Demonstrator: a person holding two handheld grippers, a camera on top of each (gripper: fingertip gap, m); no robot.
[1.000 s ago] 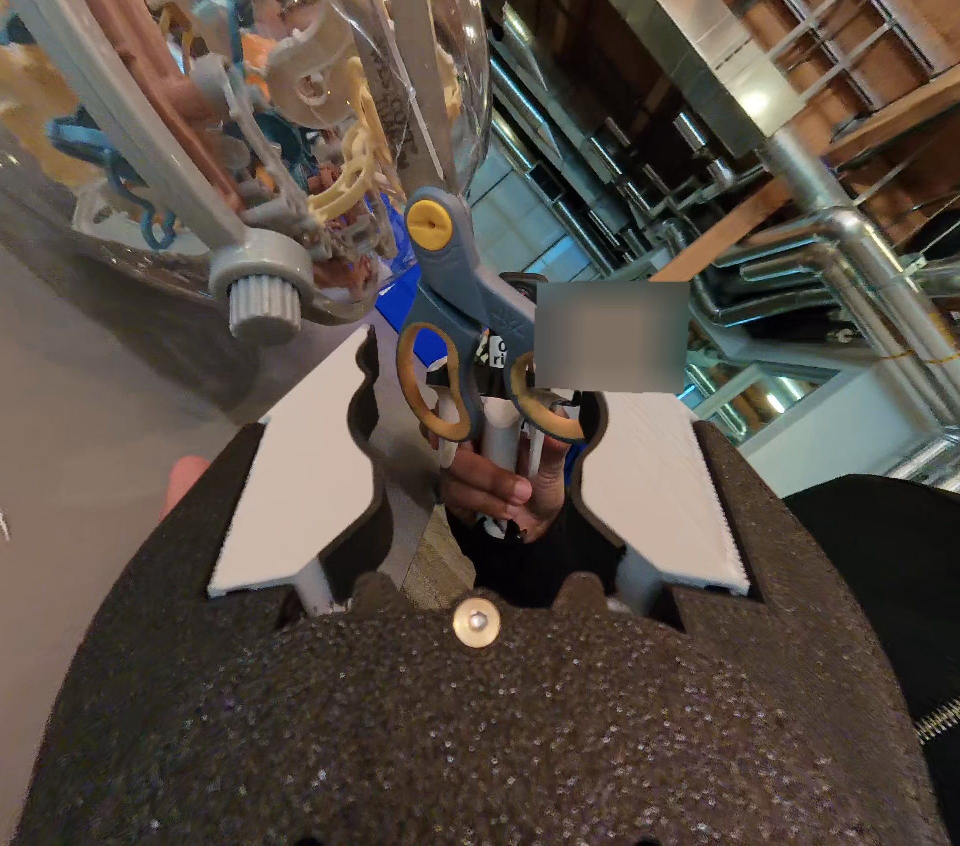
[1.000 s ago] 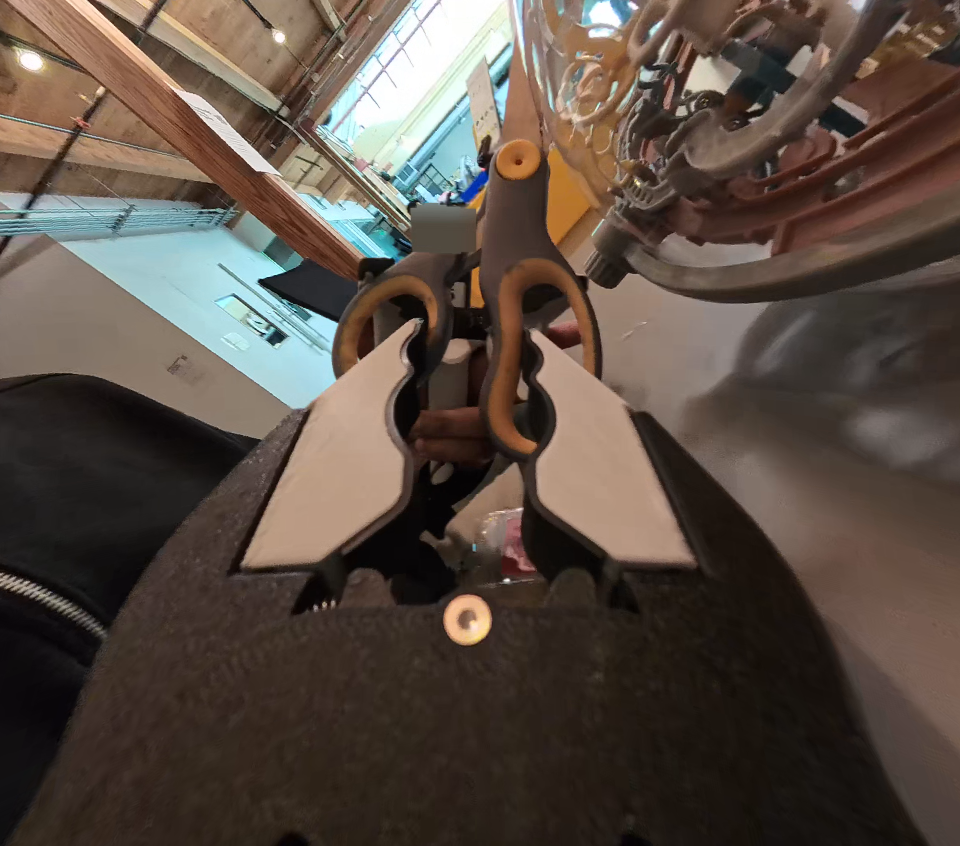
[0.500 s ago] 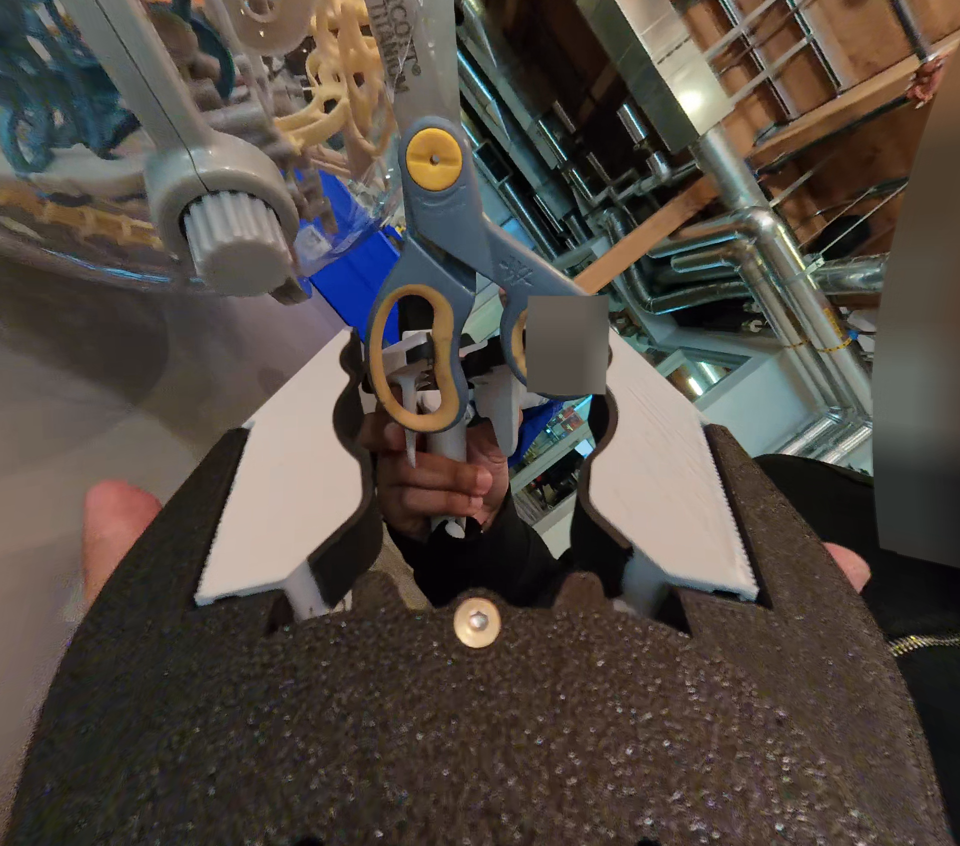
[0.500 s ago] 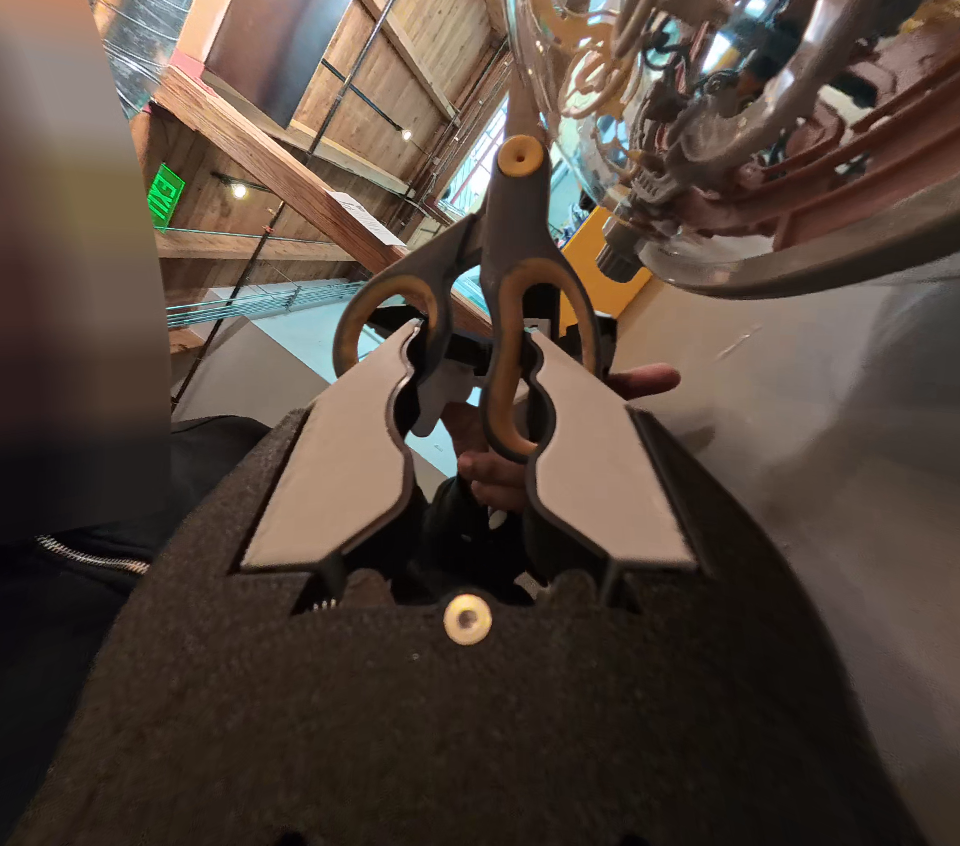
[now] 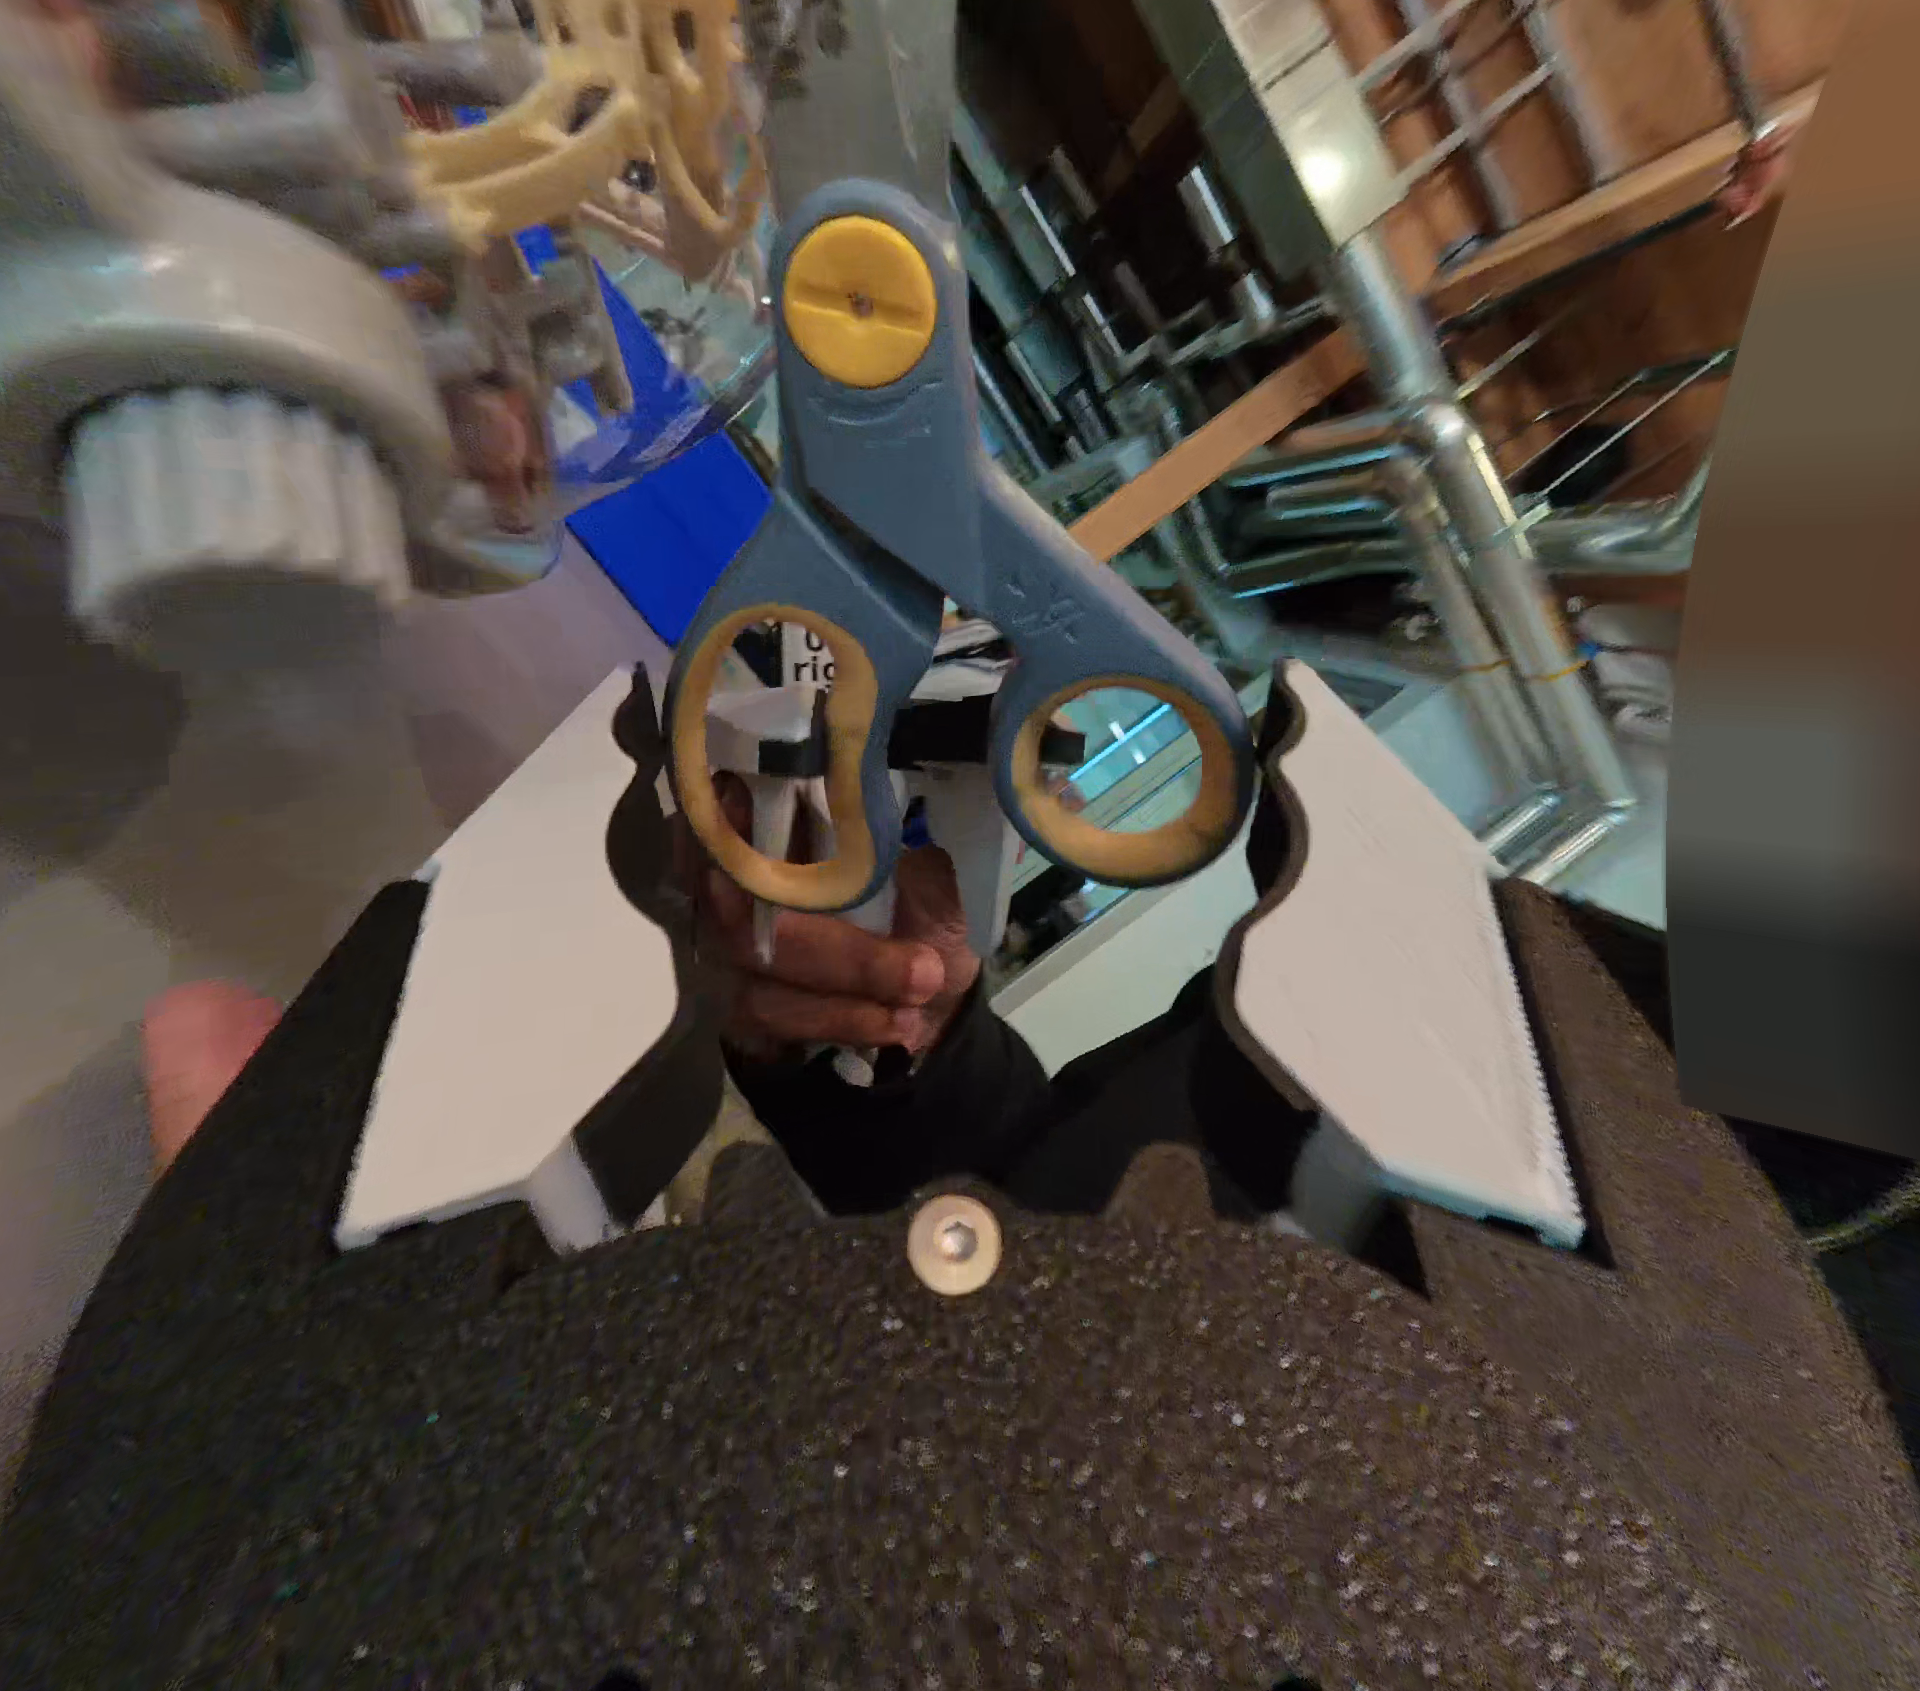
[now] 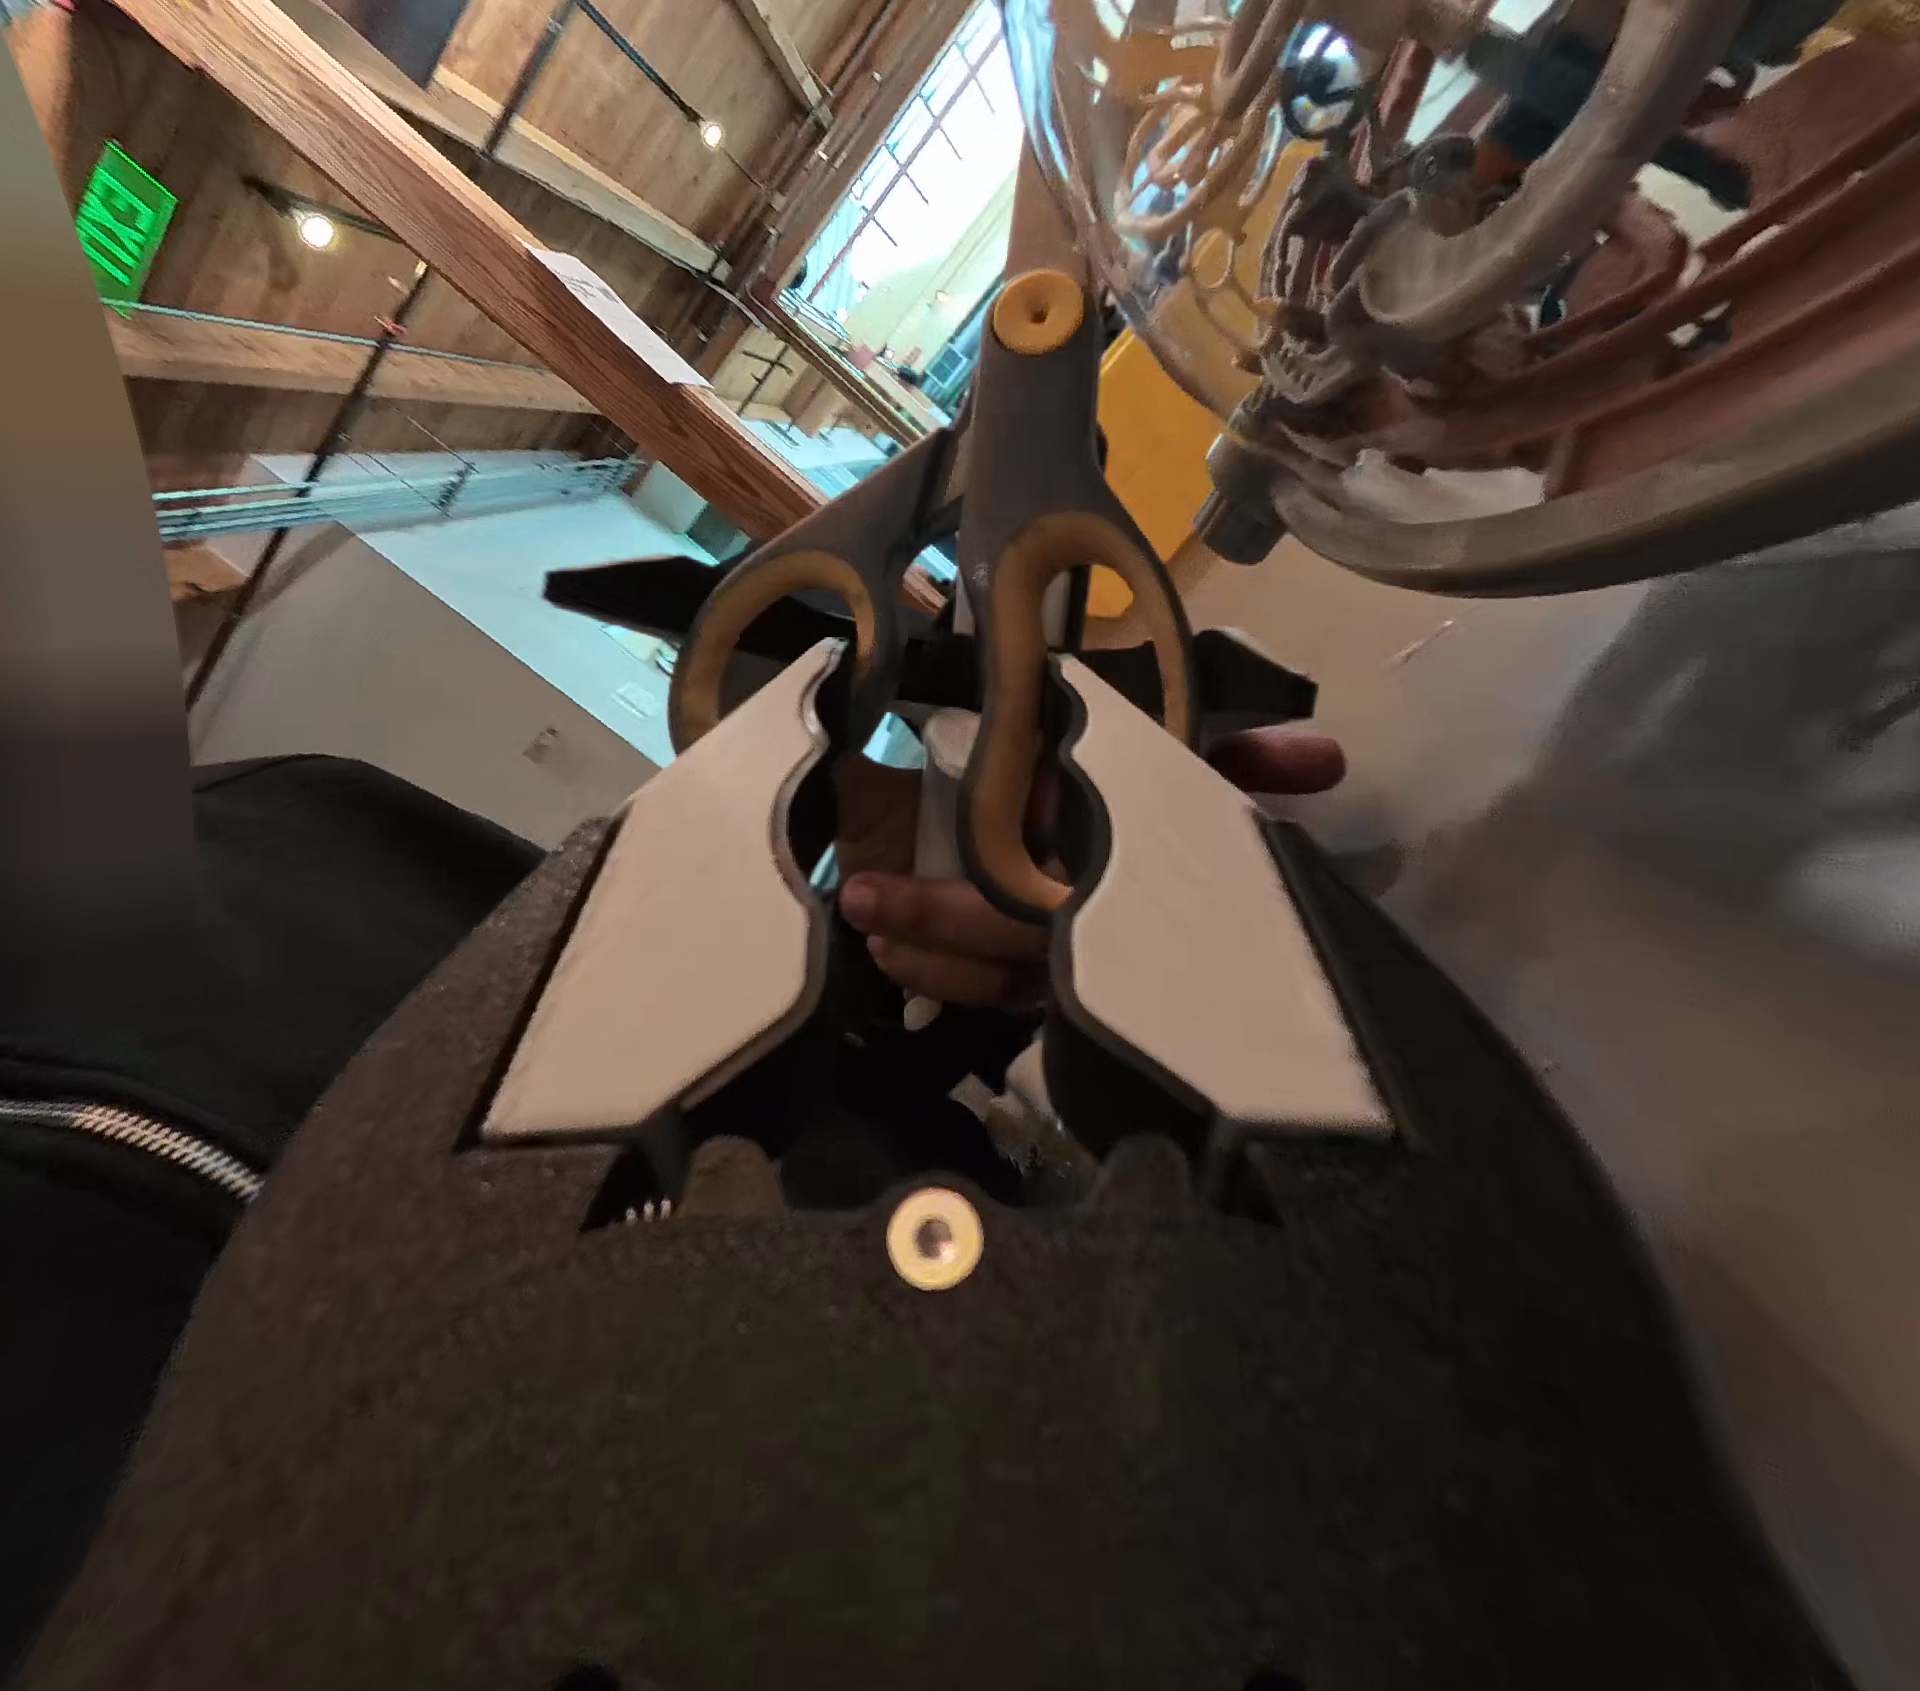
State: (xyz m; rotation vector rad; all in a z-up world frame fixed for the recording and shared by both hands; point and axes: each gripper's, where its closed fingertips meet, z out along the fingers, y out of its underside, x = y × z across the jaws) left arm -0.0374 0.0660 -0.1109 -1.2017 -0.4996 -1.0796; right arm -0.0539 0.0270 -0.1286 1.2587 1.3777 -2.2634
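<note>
A pair of scissors (image 5: 862,498) with grey handles and yellow-lined loops stands blade up between the two grippers, which face each other. My right gripper (image 6: 945,659) is shut on the scissors (image 6: 1029,478). Its fingertips sit in the two loops and the inner handle arms lie between them. My left gripper (image 5: 961,685) is open wide, with both loops in the gap between its white fingers (image 5: 540,914). The blade rises beside a clear plastic maze ball (image 5: 312,135), which the right wrist view (image 6: 1507,135) shows at upper right.
The ball rests on a grey table (image 6: 1662,914). A hand (image 5: 842,966) holds the far gripper. A blue box (image 5: 665,519) and a yellow block (image 6: 1153,436) stand behind. A black jacket (image 6: 312,914) is close by. Pipes and wooden beams run overhead. The grippers are tip to tip, or close to it.
The left gripper has opened wider and the scissors have come closer to it. Both views have tilted up. The right gripper's hold on the scissors is unchanged.
</note>
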